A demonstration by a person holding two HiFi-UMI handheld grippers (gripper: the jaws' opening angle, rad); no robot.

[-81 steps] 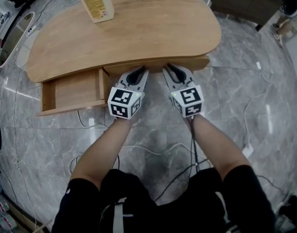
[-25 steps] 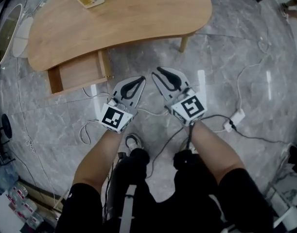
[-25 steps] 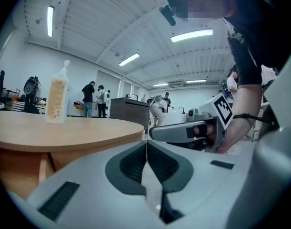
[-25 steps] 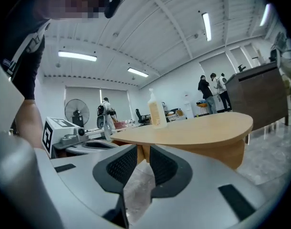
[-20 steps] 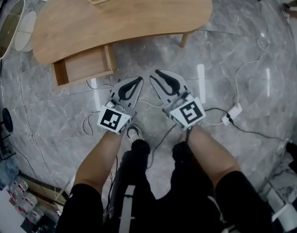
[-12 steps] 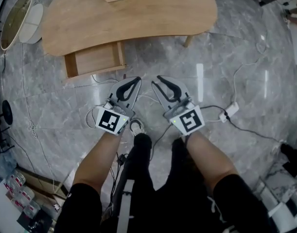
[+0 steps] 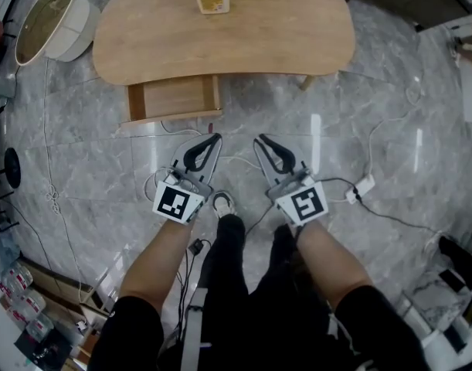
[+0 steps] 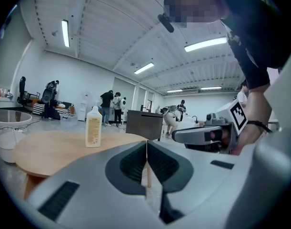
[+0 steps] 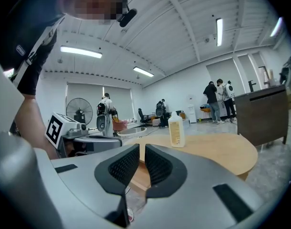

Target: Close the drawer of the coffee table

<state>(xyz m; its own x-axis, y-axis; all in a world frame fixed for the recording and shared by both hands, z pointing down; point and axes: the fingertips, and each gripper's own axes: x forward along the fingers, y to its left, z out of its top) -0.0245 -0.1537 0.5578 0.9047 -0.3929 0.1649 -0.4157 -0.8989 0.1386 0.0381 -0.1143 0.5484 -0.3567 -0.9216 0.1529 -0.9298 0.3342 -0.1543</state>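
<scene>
Jaws: L point(image 8: 146, 141) shut, R point(image 9: 142, 145) closing, empty

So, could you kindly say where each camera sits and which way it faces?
Head view: on the person's head, steeply down at the kidney-shaped wooden coffee table, its open drawer, grey marble floor; forearms, legs, left gripper, right gripper show.
Left gripper view: on that gripper, level along its shut jaws across the table; right gripper, arm show.
Right gripper view: likewise, along its empty jaws, slightly apart, just closing; left gripper shows.
Both gripper views share the white yellow-labelled bottle.
</scene>
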